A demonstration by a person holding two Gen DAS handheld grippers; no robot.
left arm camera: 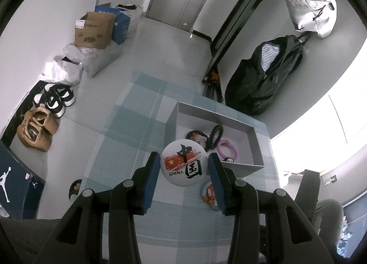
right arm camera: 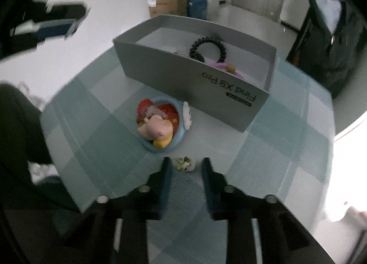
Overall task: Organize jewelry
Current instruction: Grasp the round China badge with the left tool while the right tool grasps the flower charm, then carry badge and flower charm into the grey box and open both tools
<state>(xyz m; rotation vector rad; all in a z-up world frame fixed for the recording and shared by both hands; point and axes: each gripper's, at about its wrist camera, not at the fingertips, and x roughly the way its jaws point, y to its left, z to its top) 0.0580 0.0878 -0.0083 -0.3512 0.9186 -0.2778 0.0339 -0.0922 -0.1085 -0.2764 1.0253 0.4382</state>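
In the left wrist view the left claw (left arm camera: 183,167) holds a round badge (left arm camera: 183,164) at the centre of the frame, its blue pads (left arm camera: 153,172) pressed against the badge's two edges, lifted above the checked counter (left arm camera: 137,126) and just short of the grey box (left arm camera: 257,147) at centre right. The box already holds a black coil (left arm camera: 215,136), a bead bracelet (left arm camera: 195,136) and a pink ring (left arm camera: 226,149). To finish this step well, I judge the badge should be carried forward over the near wall and let go only once it is clear of the rim, low over a bare patch of floor toward the box's far end so it does not land on the ring or coil. The grip is on the rim only, so a tilt could let the disc slip; keeping it level seems wise. In the right wrist view, which is blurred, the right claw (right arm camera: 185,167) sits at lower centre with its jaws apart around a small pale trinket (right arm camera: 183,163) on the counter, not visibly touching it. A blue-rimmed cartoon charm (right arm camera: 160,124) lies at the centre of that frame, near the box's front wall and still outside it.
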